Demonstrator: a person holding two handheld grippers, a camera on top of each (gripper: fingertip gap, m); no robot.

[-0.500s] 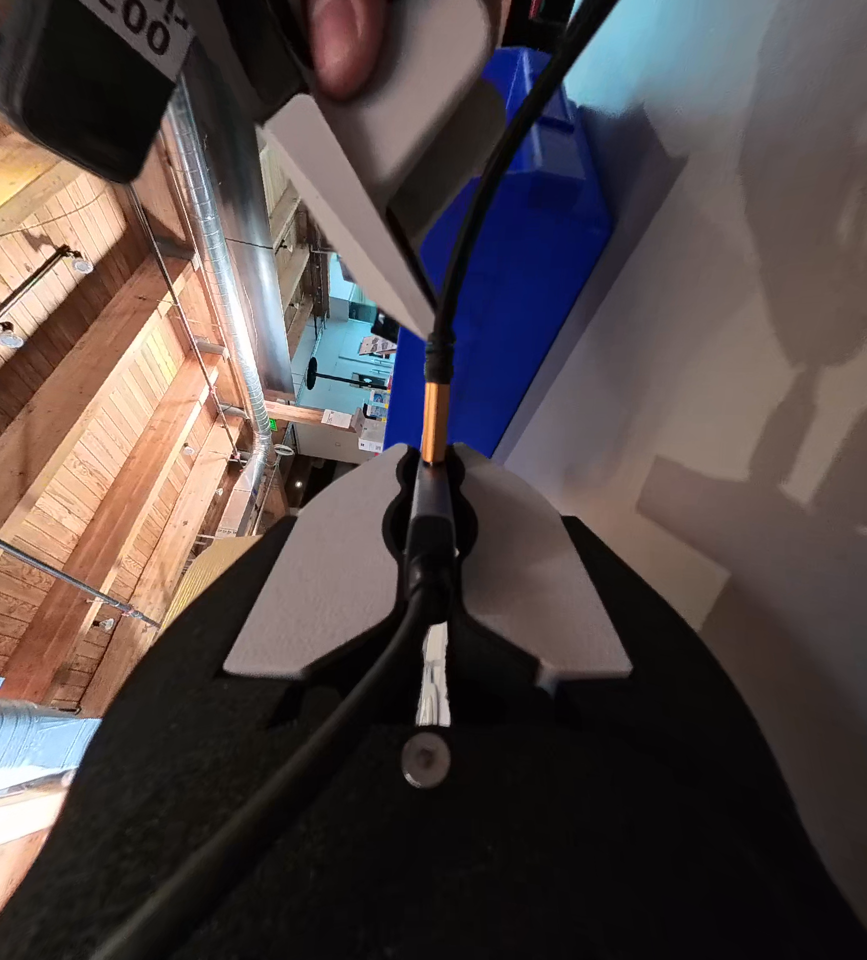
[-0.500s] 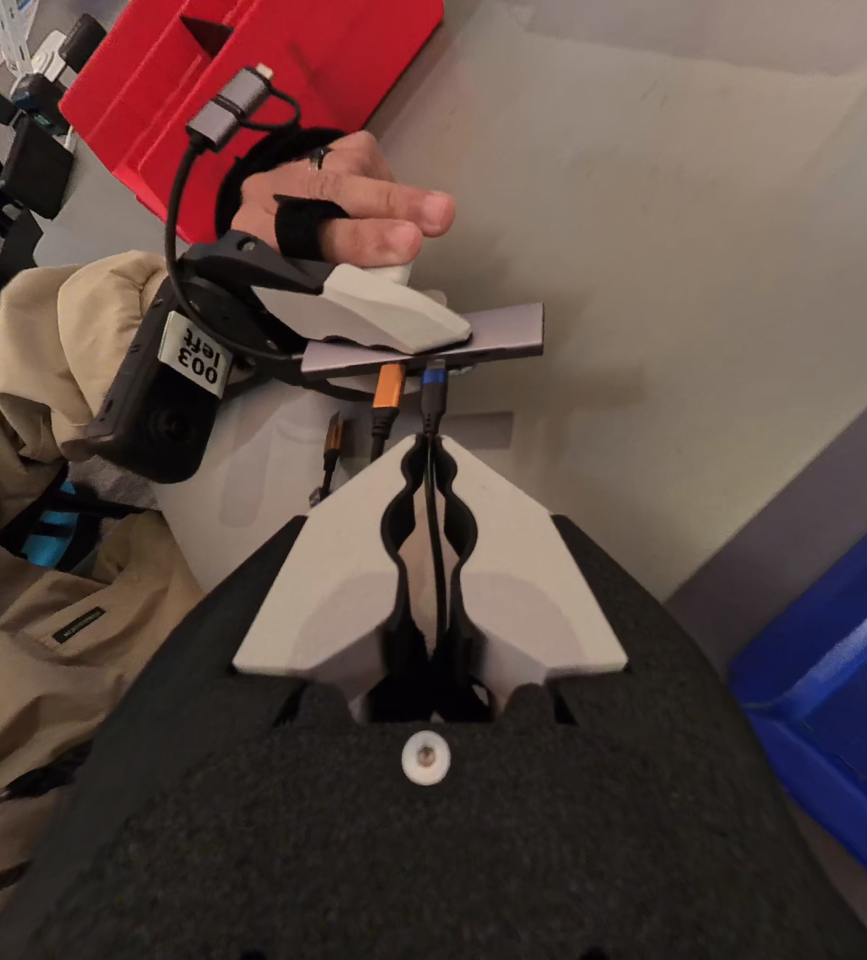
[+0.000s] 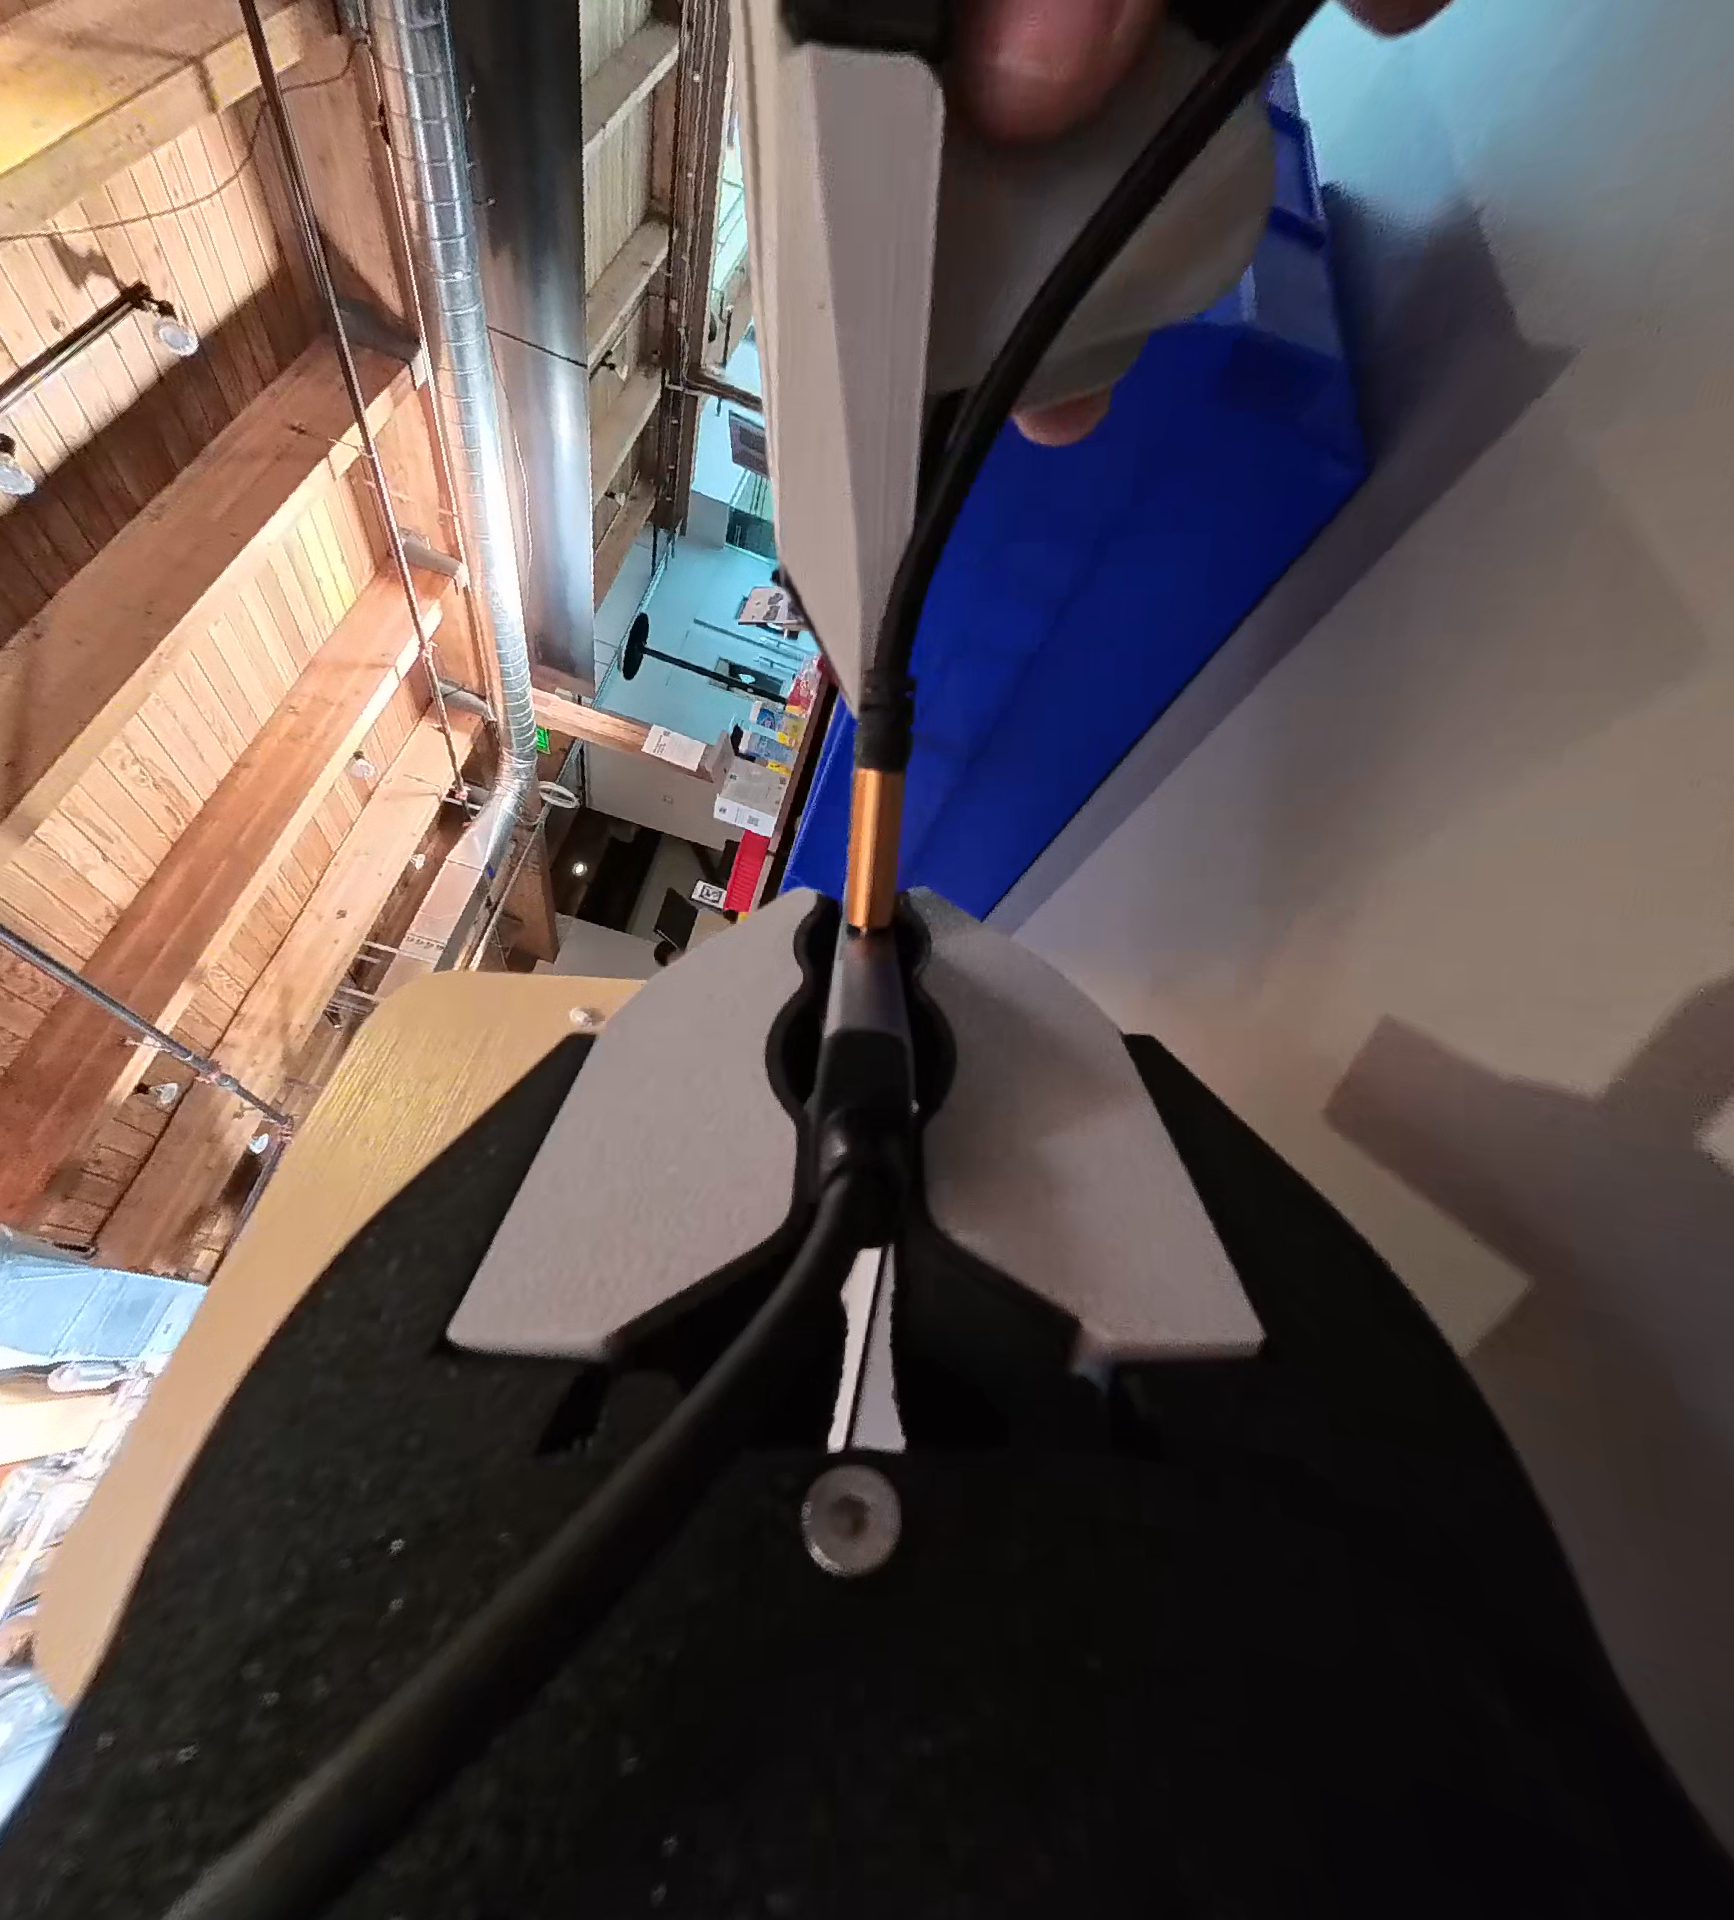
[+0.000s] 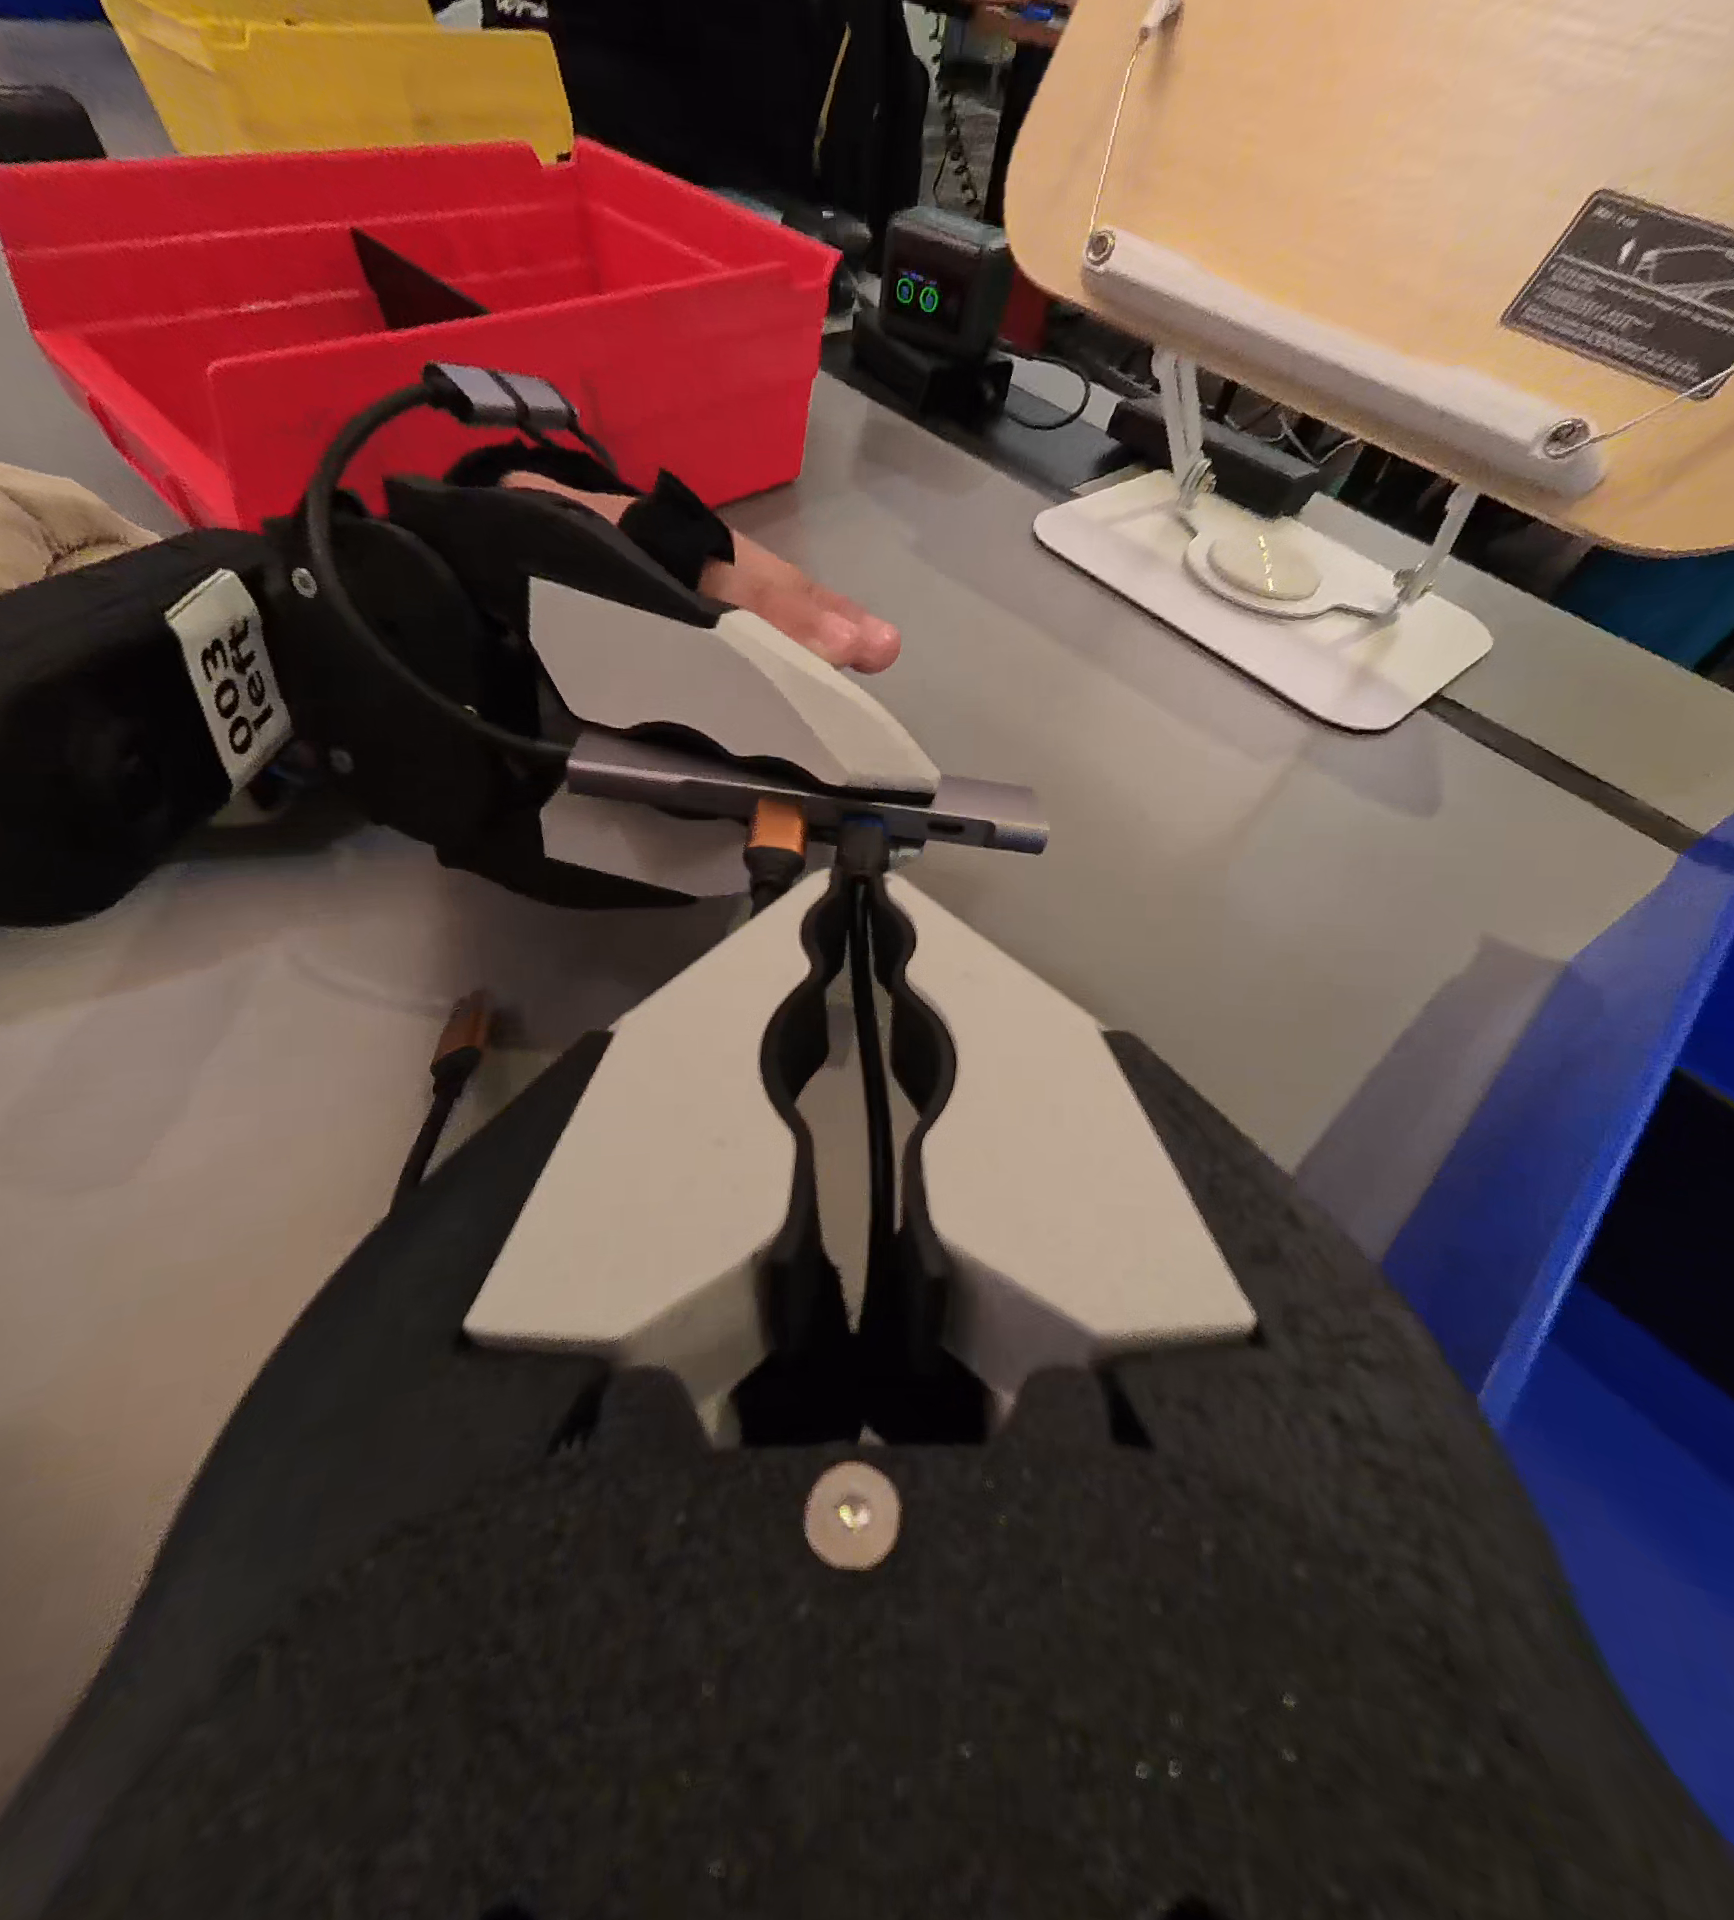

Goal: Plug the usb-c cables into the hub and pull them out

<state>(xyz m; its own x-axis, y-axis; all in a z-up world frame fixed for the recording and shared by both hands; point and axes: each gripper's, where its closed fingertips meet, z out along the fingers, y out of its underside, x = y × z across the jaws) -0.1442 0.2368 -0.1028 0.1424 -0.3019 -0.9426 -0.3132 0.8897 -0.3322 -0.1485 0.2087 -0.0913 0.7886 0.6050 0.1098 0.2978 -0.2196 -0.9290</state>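
In the right wrist view my left gripper (image 4: 904,805) is shut on a flat grey hub (image 4: 988,826) and holds it level just above the grey table (image 4: 1206,883). An orange plug (image 4: 778,826) and a blue-ringed plug (image 4: 861,836) sit in the hub's near side. My right gripper (image 4: 858,894) is shut on the blue-ringed plug's black cable (image 4: 873,1091), right under the plug. In the left wrist view the hub (image 3: 863,997) shows edge-on between my left gripper's (image 3: 865,925) fingers, with the orange plug (image 3: 871,852) beyond them. A right finger (image 3: 842,312) is close above.
A second orange plug (image 4: 468,1029) lies loose on the table. A red bin (image 4: 406,301) and a yellow bin (image 4: 343,83) stand behind the left gripper. A blue bin (image 4: 1673,1195) is at the right. A white stand with a wooden board (image 4: 1258,613) is at the back right. Both grippers' tips are close together, under 4 cm apart.
Both grippers have shifted and turned together. The right wrist view now looks more level across the table. The right finger stands closer and steeper in the left wrist view. Both grips are unchanged.
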